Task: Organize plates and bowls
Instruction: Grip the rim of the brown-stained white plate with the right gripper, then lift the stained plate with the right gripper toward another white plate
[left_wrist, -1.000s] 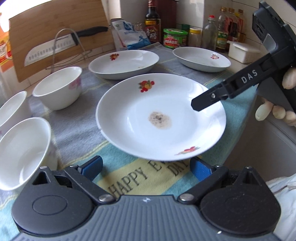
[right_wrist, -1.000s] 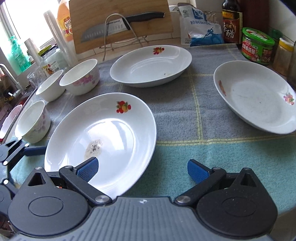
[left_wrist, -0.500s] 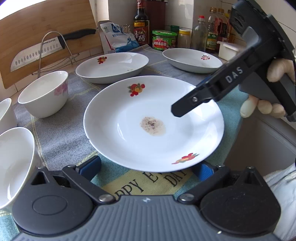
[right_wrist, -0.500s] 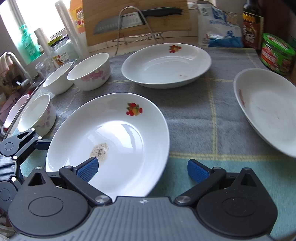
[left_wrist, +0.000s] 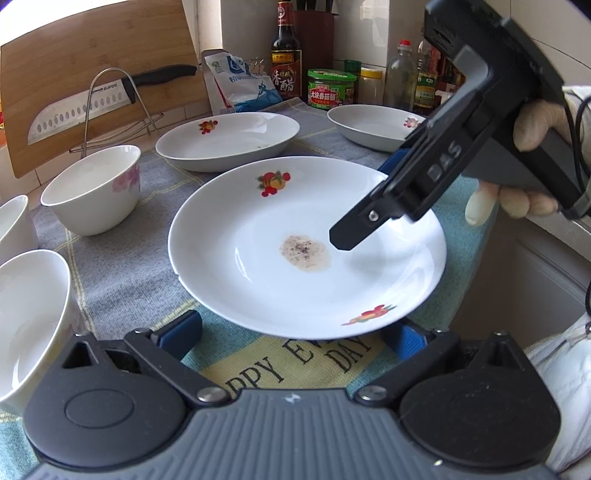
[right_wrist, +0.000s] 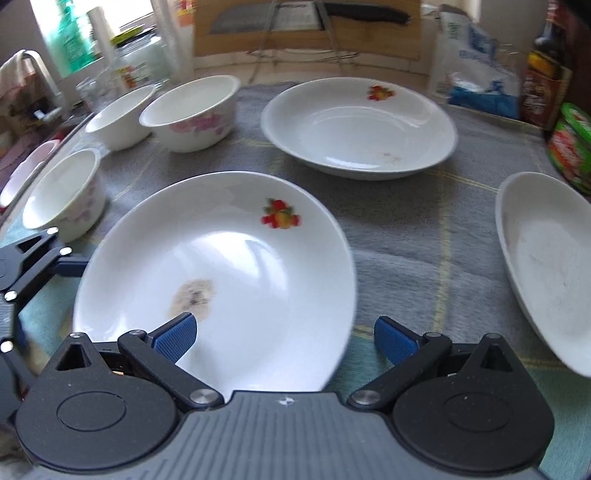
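A white plate with fruit prints and a brown stain lies on the cloth in front of both grippers; it also shows in the right wrist view. My left gripper is open, its blue pads at the plate's near rim. My right gripper is open, its jaws astride the plate's right rim, one finger over the plate. It shows in the left wrist view reaching over the plate. A second plate lies behind, a third plate at the right. Three white bowls stand at the left.
A cutting board, a knife on a wire rack, a salt bag, and bottles and jars line the back wall. The counter edge drops off at the right. A sink area lies left of the bowls.
My right gripper has moved further in over the plate, its finger now over the middle near the stain. My left gripper has edged closer to the plate's near rim.
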